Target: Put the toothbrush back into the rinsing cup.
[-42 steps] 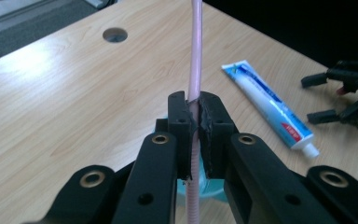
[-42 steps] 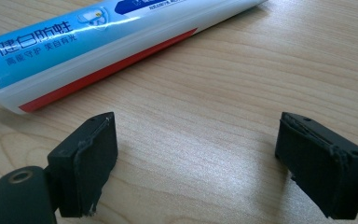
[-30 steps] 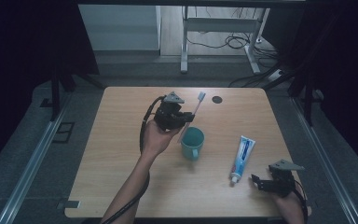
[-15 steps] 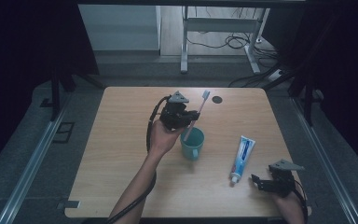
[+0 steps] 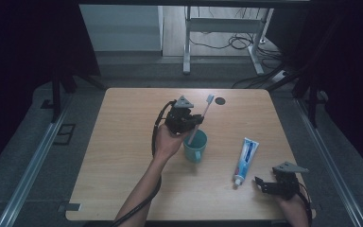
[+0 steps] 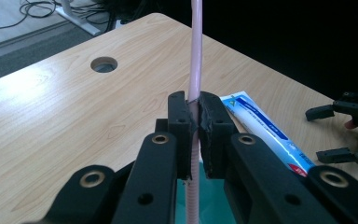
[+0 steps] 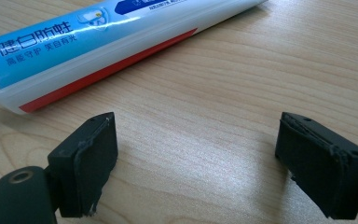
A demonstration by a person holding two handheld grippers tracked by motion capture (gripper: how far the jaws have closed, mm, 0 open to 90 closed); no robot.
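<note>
A pale wooden table (image 5: 123, 156) stands in a dark room, cables on the floor past its far edge. Near its middle, the left gripper (image 5: 189, 124) clamps a pink toothbrush (image 5: 203, 113) over the teal cup (image 5: 196, 147). By the near right corner, the right gripper (image 5: 264, 184) rests wide apart, just beside the toothpaste tube (image 5: 246, 158).

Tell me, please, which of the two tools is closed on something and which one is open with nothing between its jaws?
The left tool is clamped on the pink toothbrush over the teal cup; the right tool rests open beside the toothpaste tube.
</note>
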